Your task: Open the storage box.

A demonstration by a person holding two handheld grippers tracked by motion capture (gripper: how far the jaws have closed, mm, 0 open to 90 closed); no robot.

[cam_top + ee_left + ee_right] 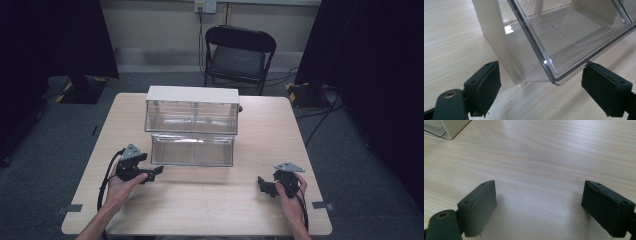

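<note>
Hovering open and empty at the near-left corner of the pulled-out clear drawer, the left gripper risked skewing it; the right gripper gaped empty.

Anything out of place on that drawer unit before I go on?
Yes: the lower clear drawer is pulled out of the white cabinet, while the upper drawer sits flush. The left gripper, open, is at its corner.

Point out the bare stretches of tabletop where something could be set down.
Free: the wide strip of table in front of the pulled-out lower drawer, between the left tongs and right tongs; the right side beside the drawer cabinet; a narrower left strip. Crowded: the middle back, where the cabinet stands, and the drawer's left front corner, which the left tongs are up against.
</note>
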